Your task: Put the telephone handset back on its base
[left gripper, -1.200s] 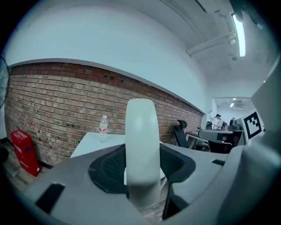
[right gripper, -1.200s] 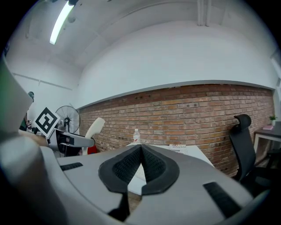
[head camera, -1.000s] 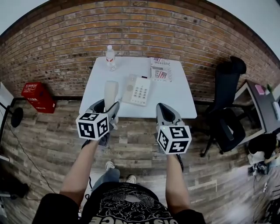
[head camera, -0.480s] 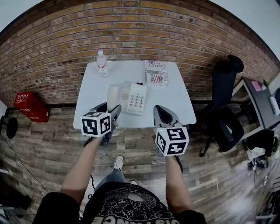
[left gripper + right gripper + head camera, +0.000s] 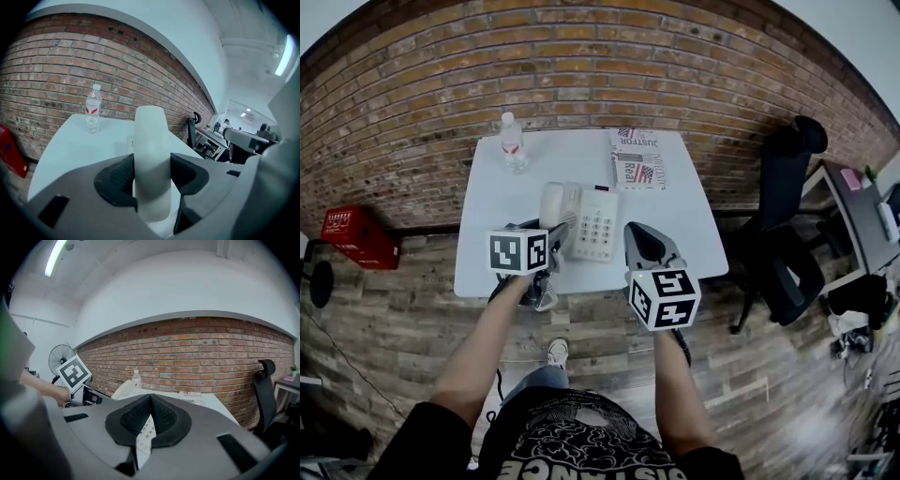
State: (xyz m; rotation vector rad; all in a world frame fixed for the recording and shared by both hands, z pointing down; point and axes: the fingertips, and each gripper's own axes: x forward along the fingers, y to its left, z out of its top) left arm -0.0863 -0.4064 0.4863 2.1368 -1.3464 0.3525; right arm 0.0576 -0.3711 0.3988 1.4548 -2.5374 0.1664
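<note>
The white handset [image 5: 551,202] is clamped upright between the jaws of my left gripper [image 5: 546,246]. It hangs at the left edge of the white phone base [image 5: 598,225] on the white table [image 5: 487,234]; whether it touches the base I cannot tell. In the left gripper view the handset [image 5: 150,154] fills the gap of the left gripper [image 5: 152,176]. My right gripper [image 5: 630,242] hovers shut and empty at the base's near right corner. Its view shows the right gripper [image 5: 150,414] with pads meeting, the keypad [image 5: 145,436] below, and the handset [image 5: 123,389] at left.
A water bottle [image 5: 513,142] stands at the table's back left and a magazine [image 5: 637,157] lies at the back right. A brick wall runs behind. A black office chair [image 5: 783,225] and a desk [image 5: 862,202] are at right, a red box [image 5: 352,236] at left.
My left gripper has carried the handset forward and to the right, from the table's front left to the base's left side. The right gripper has moved forward over the table edge.
</note>
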